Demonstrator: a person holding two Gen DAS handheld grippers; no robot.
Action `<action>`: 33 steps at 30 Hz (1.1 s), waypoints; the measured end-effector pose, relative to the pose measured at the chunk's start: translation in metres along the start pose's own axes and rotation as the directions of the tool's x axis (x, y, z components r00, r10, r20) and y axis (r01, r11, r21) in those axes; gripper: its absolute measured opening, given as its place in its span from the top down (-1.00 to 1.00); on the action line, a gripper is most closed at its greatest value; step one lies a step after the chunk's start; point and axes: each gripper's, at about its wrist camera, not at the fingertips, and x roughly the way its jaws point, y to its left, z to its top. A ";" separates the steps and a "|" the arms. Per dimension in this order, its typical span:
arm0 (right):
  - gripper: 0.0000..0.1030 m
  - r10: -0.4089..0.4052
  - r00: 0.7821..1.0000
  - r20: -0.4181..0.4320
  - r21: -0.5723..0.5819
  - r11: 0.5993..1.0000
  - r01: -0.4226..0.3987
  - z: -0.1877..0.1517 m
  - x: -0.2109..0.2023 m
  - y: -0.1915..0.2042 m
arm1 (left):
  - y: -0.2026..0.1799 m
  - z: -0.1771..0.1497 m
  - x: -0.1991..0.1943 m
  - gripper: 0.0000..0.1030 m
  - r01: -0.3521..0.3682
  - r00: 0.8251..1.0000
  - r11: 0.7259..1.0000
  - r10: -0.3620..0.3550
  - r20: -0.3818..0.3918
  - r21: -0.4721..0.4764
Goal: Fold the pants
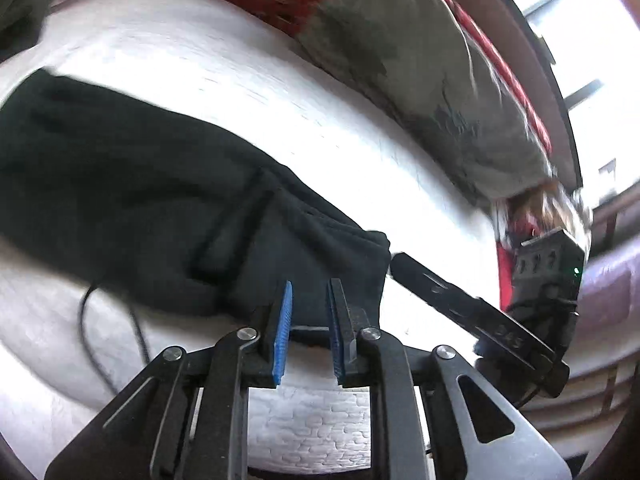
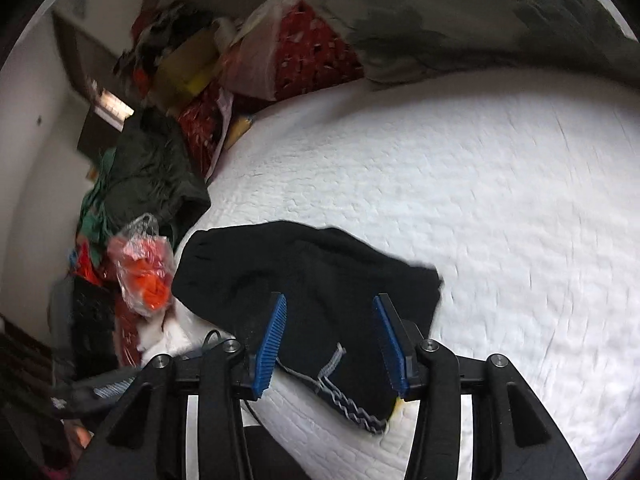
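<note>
Two tools show, each with two blue ribbed pads. The left tool (image 1: 309,330) at the lower centre of its view has jaws narrowly parted, nothing clamped between them, just at the edge of the one pair of black pants (image 1: 160,184). The right tool (image 2: 330,344) stands spread wide above the pants (image 2: 312,280), released, at lower centre. The pants lie bunched on the white quilted bed (image 2: 480,208); their grey drawstring (image 2: 332,364) trails below. Motion blur smears the grey blanket (image 1: 420,80) and the clutter pile (image 2: 160,160) at upper left.
</note>
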 end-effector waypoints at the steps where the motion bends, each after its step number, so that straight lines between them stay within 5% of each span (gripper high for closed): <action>1: 0.07 -0.004 1.000 0.007 0.022 1.000 0.004 -0.003 0.002 -0.006 | -0.004 0.002 0.012 0.71 -0.043 0.999 0.999 0.043 -0.012 0.022; 4: 0.07 -0.077 0.997 0.027 0.065 0.995 0.075 -0.007 0.014 -0.025 | 0.008 -0.001 0.061 0.73 -0.140 0.983 0.988 0.147 -0.108 0.063; 6: 0.13 -0.167 0.985 -0.032 0.082 0.982 0.170 -0.008 0.033 -0.041 | 0.014 0.000 0.052 0.72 -0.097 0.992 0.994 0.100 -0.077 0.040; 14: 0.07 -0.053 0.990 0.128 0.102 0.994 0.040 -0.017 -0.015 -0.016 | 0.030 0.006 0.051 0.72 -0.014 0.993 0.998 0.007 -0.119 -0.059; 18: 0.07 0.003 0.997 0.082 0.125 0.992 -0.013 -0.026 0.005 -0.005 | 0.045 0.003 0.048 0.72 0.034 0.988 0.994 -0.049 -0.144 -0.106; 22: 0.21 -0.109 0.994 0.008 0.183 0.977 0.105 -0.026 0.039 -0.022 | 0.059 0.002 0.043 0.73 0.093 0.976 0.977 -0.128 -0.178 -0.195; 25: 0.15 -0.098 0.995 0.028 0.262 0.961 0.087 -0.025 0.027 -0.018 | 0.060 0.005 0.025 0.72 0.094 0.976 0.983 -0.122 -0.179 -0.157; 29: -0.02 -0.125 0.991 0.054 0.180 0.977 0.114 -0.025 0.002 0.016 | 0.079 0.017 -0.026 0.71 0.032 0.995 0.997 -0.038 -0.093 -0.064; 31: -0.12 -0.113 0.991 0.067 0.159 0.982 0.101 -0.025 -0.003 0.031 | 0.105 0.031 -0.052 0.63 0.016 0.999 0.997 -0.020 -0.048 -0.080; 33: -0.17 -0.093 0.994 0.061 0.132 0.988 0.084 -0.025 0.003 0.051 | 0.143 0.045 -0.086 0.31 0.010 1.000 0.992 -0.010 0.001 -0.124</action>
